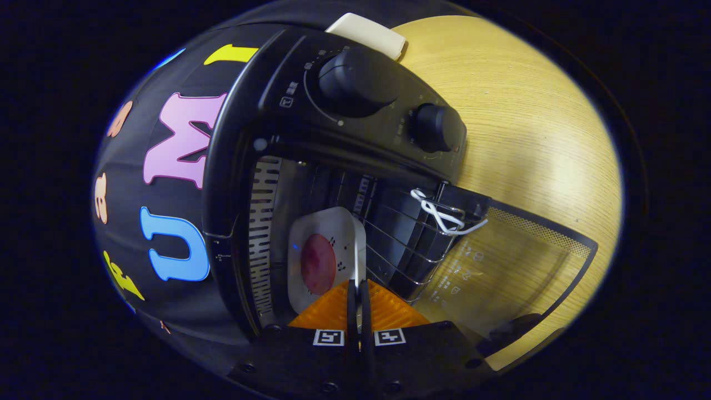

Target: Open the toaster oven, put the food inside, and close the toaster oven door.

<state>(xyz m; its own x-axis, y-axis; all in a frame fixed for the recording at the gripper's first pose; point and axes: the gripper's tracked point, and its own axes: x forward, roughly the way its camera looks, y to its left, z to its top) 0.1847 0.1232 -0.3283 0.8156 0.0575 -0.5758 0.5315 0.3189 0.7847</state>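
The black toaster oven stands open, its glass door folded down flat over the wooden table. A white square plate with a round dark red piece of food on it sits inside the oven's mouth, next to the wire rack. My gripper is shut on the plate's near rim, which shows as a thin edge between the two fingers. Whether the plate rests on the rack I cannot tell.
Two large black knobs sit on the oven's control panel. A white cord is tied to the rack's front edge near the door hinge. A white flat object lies on the table behind the oven.
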